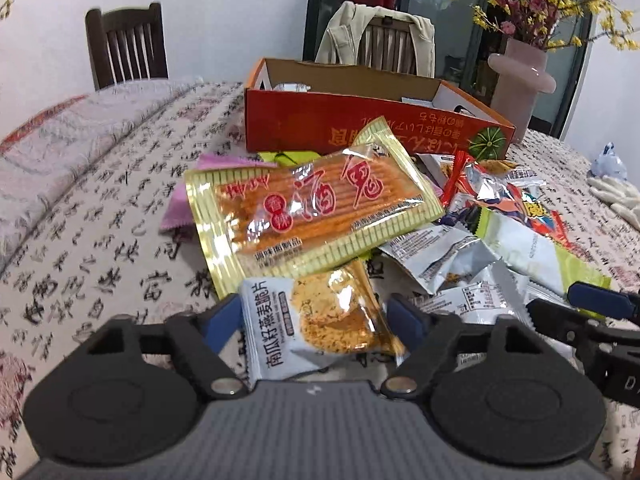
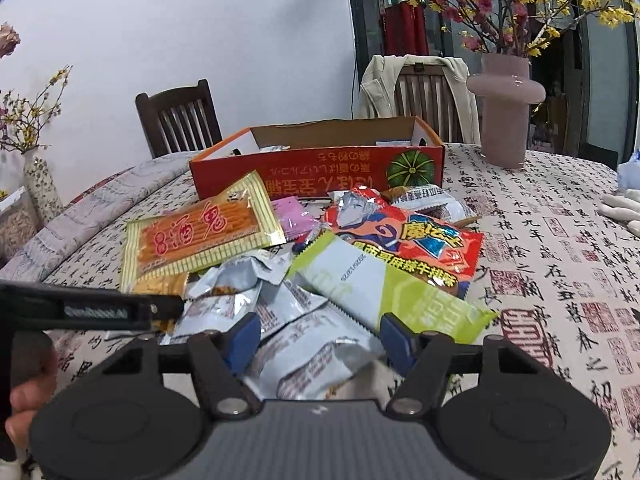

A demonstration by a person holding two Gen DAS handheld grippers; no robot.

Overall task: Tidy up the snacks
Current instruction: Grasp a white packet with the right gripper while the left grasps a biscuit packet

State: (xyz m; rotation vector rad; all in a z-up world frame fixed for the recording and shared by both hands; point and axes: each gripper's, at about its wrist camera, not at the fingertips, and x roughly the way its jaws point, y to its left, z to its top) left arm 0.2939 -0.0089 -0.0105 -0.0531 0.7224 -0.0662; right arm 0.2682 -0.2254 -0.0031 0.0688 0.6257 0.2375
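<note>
A pile of snack packets lies on the table in front of an orange cardboard box (image 1: 360, 120), also in the right wrist view (image 2: 320, 168). My left gripper (image 1: 316, 316) is open around a white oat crisp packet (image 1: 316, 320), fingers either side, not pressing it. A yellow spicy strip packet (image 1: 312, 208) lies just beyond it, also in the right wrist view (image 2: 200, 232). My right gripper (image 2: 318, 338) is open over silver packets (image 2: 316, 356), with a green packet (image 2: 384, 292) and a red anime packet (image 2: 404, 240) beyond. The right gripper also shows in the left wrist view (image 1: 592, 300).
The table carries a calligraphy cloth (image 2: 560, 280). A pink vase (image 2: 506, 112) with flowers stands at the back right. White gloves (image 1: 616, 196) lie at the right edge. Two wooden chairs (image 2: 180, 116) stand behind; one holds a jacket (image 2: 416, 84).
</note>
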